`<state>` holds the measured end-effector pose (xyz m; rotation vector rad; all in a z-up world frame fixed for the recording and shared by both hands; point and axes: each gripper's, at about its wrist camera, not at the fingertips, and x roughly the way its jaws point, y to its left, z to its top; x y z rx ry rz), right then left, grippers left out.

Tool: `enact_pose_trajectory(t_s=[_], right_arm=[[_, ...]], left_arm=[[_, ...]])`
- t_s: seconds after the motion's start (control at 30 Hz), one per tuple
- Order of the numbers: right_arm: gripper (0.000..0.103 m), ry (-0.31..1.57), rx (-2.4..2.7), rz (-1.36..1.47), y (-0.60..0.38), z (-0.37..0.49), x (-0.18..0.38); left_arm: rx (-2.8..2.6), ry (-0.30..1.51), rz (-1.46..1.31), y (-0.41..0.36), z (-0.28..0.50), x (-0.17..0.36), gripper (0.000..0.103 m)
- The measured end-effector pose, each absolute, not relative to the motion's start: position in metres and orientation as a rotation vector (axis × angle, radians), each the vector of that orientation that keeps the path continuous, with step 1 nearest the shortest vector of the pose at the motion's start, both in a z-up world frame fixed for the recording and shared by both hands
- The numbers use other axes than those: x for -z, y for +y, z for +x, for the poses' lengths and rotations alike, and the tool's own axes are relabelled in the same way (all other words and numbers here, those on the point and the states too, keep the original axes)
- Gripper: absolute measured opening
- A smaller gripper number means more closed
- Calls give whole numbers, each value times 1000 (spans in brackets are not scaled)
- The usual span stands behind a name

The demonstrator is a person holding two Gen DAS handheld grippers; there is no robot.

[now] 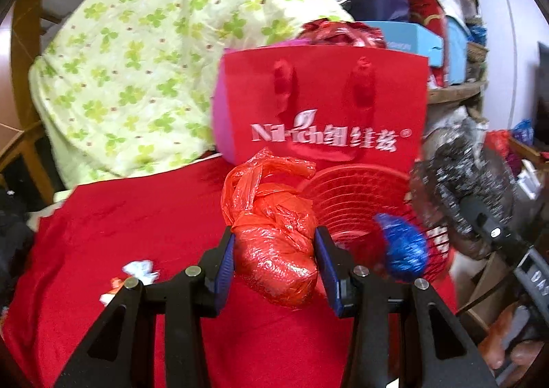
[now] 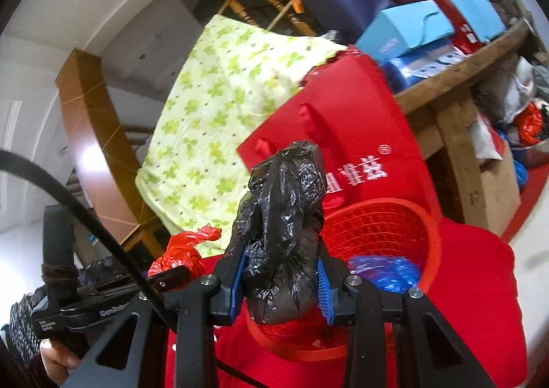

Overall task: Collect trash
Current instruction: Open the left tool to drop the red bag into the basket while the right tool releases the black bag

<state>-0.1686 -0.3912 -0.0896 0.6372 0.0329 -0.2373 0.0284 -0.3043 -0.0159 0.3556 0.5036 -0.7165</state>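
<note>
Carrying trash to the red basket [image 2: 381, 226], the left gripper [image 1: 274, 250] pinches a knotted red bag [image 1: 274, 250] beside it while the right gripper [image 2: 281, 271] clamps a black bag [image 2: 281, 233] over its rim, seemingly ready for release.

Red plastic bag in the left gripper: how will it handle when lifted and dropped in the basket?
Red plastic bag looks crinkly and knotted: probably soft, light, deforming under the left gripper. Its loose tail may snag the mesh basket. Unlikely to roll.
</note>
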Motion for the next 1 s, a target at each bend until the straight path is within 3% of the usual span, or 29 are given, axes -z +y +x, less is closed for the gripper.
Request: enact_pose_trajectory(t_s=[0.27,0.33,0.37,0.4,0.7,1.0], right_arm=[[39,75,294,681,-411,-165,98],[53,92,299,708,-417,-162,103],[69,92,301,721,-419,-162,105],[72,87,299,730,-421,-162,106],[72,48,300,710,-421,-165,101],[72,44,279,596,-391,-153,89]], left_arm=[[867,527,339,-352,33,26,53],[872,524,352,-363,34,31,62],[869,518,363,-367,34,34,69],[867,516,369,-371,35,36,69],[800,549,362,-341,43,48,69],[620,573,343,-247,55,62,69]])
